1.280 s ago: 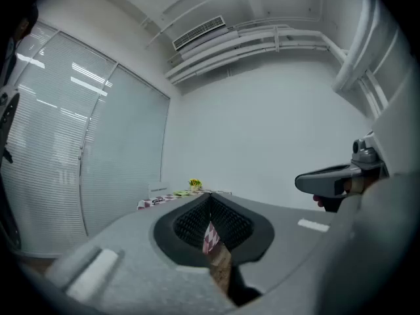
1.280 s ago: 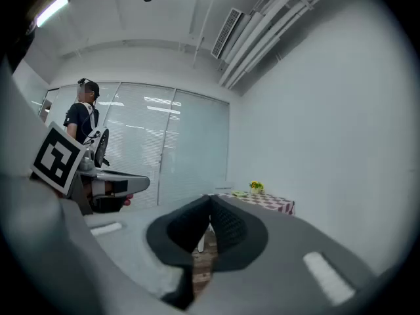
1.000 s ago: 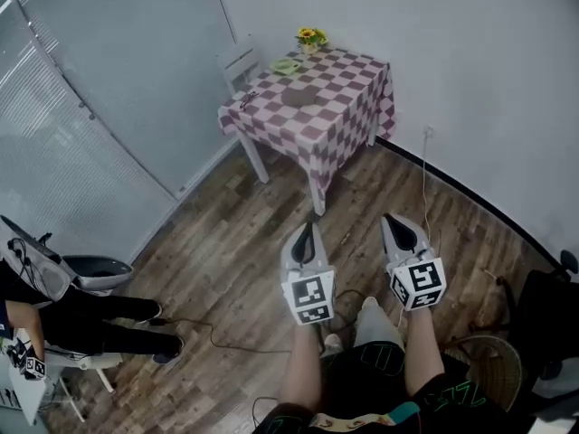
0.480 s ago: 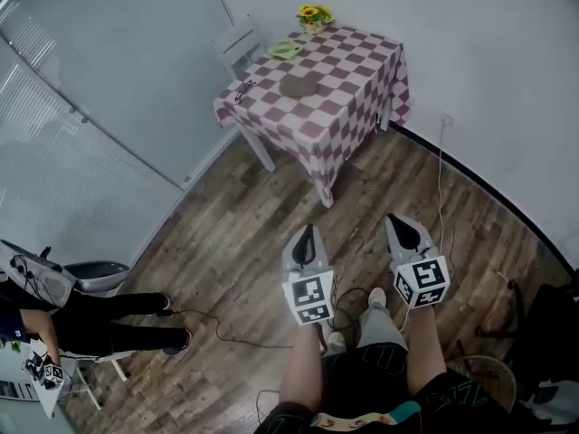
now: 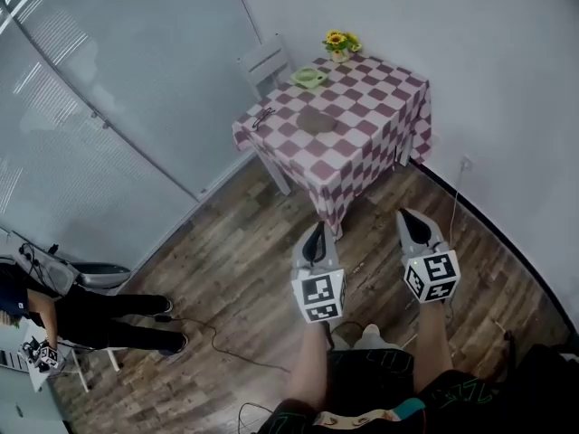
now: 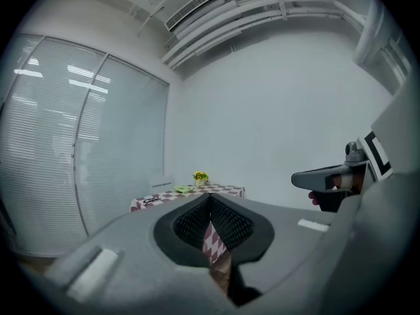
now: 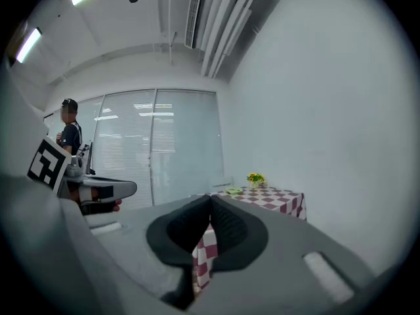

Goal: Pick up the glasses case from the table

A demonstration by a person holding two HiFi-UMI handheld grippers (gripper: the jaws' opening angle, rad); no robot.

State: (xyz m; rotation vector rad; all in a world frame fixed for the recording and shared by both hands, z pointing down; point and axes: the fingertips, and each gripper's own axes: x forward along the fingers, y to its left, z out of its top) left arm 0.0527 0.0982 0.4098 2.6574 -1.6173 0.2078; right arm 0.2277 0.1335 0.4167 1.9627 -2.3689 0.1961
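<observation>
The brown oval glasses case (image 5: 315, 120) lies near the middle of the pink-and-white checkered table (image 5: 366, 116), well apart from both claws. Short of the table, over the wooden floor (image 5: 240, 256), the left claw (image 5: 315, 235) and right claw (image 5: 410, 218) are held side by side, about level, pointing towards it. Each has its jaws pressed together, empty.
</observation>
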